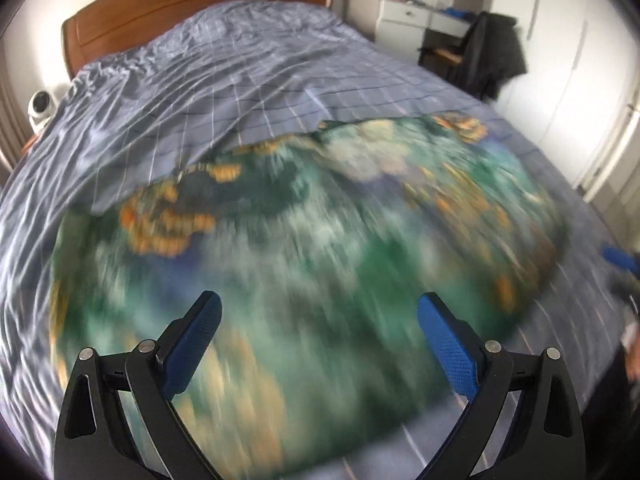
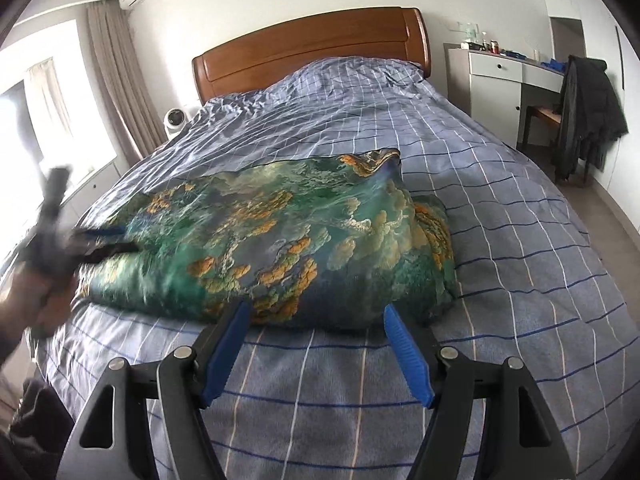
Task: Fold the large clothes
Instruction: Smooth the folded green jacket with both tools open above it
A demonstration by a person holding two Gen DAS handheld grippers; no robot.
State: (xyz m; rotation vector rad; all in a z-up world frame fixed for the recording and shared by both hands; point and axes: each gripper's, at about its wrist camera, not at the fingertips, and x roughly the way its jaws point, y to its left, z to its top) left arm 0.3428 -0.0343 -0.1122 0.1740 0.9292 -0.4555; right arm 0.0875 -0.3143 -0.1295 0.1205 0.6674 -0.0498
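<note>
Two handheld grippers over one bed — the right gripper stands wide apart, blue pads empty, just short of the near edge of a folded green-and-orange printed garment. The left gripper is likewise spread wide above the blurred cloth, gripping nothing. The single garment lies across the middle of the blue checked bedcover, before one wooden headboard — one dark jacket hangs on a chair.
</note>
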